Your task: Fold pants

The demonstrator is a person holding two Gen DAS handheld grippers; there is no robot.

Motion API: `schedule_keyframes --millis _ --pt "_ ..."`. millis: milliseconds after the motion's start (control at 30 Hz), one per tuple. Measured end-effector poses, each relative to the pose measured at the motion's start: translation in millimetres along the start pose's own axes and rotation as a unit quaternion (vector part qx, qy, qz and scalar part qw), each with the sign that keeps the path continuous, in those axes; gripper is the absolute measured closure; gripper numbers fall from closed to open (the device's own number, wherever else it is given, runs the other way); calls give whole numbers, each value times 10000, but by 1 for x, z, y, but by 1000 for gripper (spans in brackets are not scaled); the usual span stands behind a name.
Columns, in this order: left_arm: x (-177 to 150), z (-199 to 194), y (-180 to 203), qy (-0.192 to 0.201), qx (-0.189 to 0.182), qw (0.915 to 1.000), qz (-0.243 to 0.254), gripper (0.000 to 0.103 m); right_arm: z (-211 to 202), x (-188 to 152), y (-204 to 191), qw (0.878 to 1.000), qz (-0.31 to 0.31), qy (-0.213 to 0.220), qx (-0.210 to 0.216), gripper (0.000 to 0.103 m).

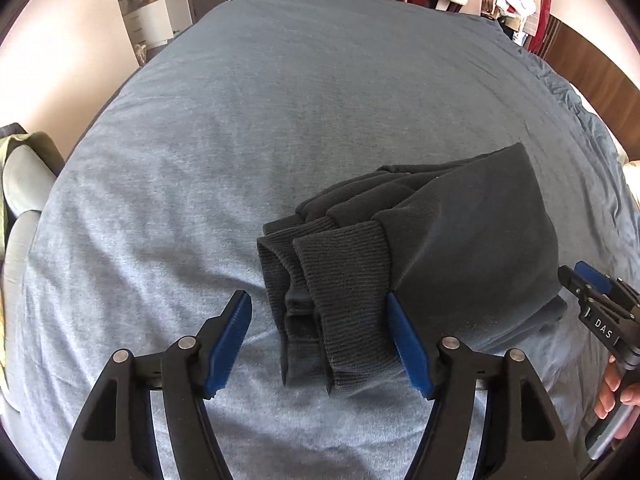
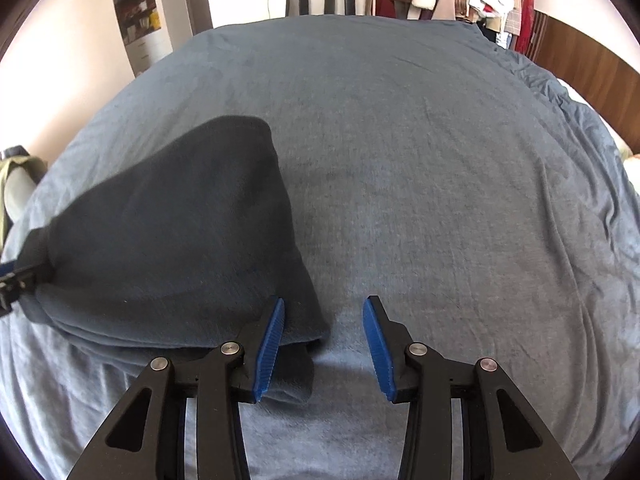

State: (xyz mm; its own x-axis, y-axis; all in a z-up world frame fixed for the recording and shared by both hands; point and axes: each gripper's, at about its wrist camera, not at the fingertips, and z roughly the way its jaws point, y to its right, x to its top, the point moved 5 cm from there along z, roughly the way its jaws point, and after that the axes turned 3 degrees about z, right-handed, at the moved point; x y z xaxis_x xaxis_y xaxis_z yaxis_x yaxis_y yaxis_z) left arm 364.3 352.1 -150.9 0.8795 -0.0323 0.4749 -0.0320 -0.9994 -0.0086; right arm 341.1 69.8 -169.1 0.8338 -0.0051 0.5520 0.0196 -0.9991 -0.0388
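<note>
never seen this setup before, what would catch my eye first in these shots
The dark folded pants lie in a bundle on the blue-grey bedspread, ribbed cuffs toward the camera. The open left gripper straddles those cuffs with its blue pads. The right gripper, also open, sits at the bundle's other edge.

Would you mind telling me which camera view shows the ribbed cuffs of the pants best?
The left wrist view: the ribbed cuffs lie stacked between the open fingers of the left gripper. The right wrist view shows only the smooth folded body of the pants; the cuffs are out of sight there.
</note>
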Motion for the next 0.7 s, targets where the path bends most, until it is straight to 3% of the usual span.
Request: schedule_keyframes --millis 133,267,400,467,533,600,700 --pt "-2 -15 1 210 319 9992 134 34 -5 -4 4 9997 -71 -50 -248 54" --pt "-1 -33 7 438 579 9970 264 33 -18 -3 12 9988 -171 123 -451 54" --pt "-1 -56 14 672 410 9969 -2 33 -46 5 12 9984 -213 469 -223 52" --pt "-2 -73 21 825 398 9957 -166 33 -62 9 13 9978 -134 648 -33 43" --pt "-5 -91 32 1020 300 9940 -275 32 -76 15 17 9964 -53 837 114 43" --pt "-8 -110 47 1193 334 9919 -271 28 -90 16 21 9947 -3 985 311 42" --pt "-13 -135 73 1496 392 9878 -198 21 -110 14 28 9918 -37 1173 510 32"
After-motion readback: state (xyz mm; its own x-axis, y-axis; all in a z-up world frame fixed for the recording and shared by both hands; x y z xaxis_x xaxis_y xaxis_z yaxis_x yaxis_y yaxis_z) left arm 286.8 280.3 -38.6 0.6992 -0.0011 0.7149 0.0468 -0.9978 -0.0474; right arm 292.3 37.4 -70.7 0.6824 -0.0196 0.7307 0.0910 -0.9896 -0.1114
